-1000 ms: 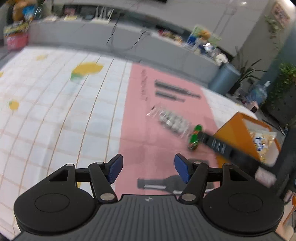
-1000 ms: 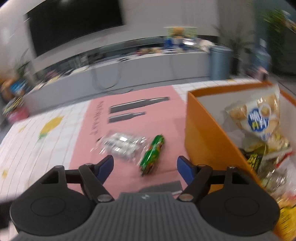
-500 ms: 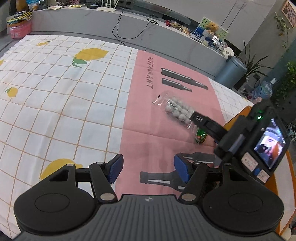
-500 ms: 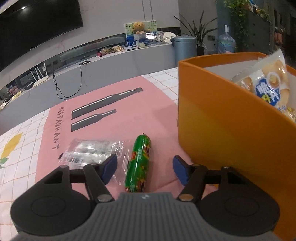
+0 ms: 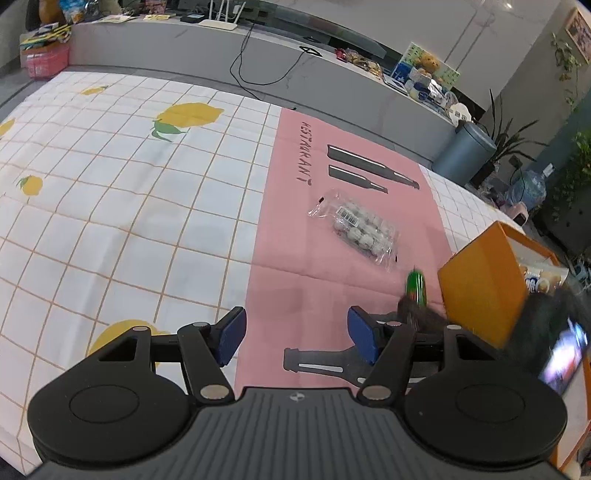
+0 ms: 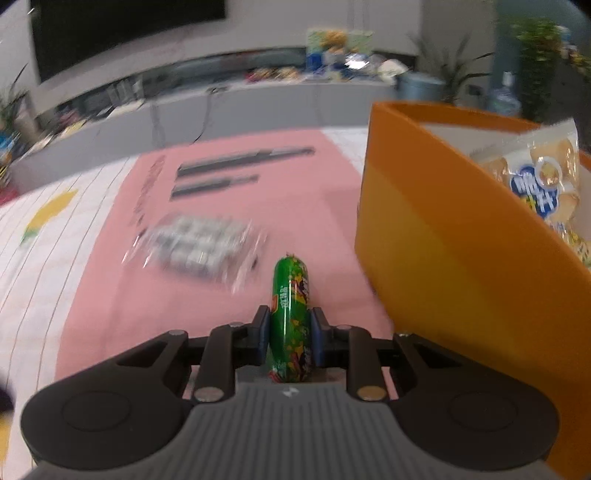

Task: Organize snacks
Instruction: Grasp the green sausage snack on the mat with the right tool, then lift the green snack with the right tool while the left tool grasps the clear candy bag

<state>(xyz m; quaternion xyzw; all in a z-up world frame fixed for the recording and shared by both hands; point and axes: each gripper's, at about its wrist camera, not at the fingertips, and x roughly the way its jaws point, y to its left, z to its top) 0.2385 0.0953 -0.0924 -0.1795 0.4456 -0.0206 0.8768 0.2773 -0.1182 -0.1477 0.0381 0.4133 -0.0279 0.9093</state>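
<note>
Behind the table runs a long grey counter (image 5: 332,70) cluttered with small items, with a dark screen (image 6: 122,29) on the wall above it and potted plants (image 5: 506,136) beside a grey bin (image 5: 463,155). Checked white cloth with lemon prints (image 5: 110,192) covers the table, and a pink mat (image 5: 332,236) printed with dark cutlery shapes lies over it. On the right stands an orange box (image 6: 443,236), its near wall just beside the right gripper (image 6: 289,328); a bag of puffed snacks (image 6: 535,177) shows above its rim. On the pink mat lies a clear packet of small round sweets (image 5: 358,229), apart from the box. The right gripper's blue pads are pressed against both sides of a green sausage stick (image 6: 291,299), which points forward along the fingers, its far end sticking out past them towards the sweets packet. Whether it is lifted off the mat I cannot tell. The left gripper (image 5: 297,334) hovers over the pink mat with its fingers spread wide and nothing between them.
</note>
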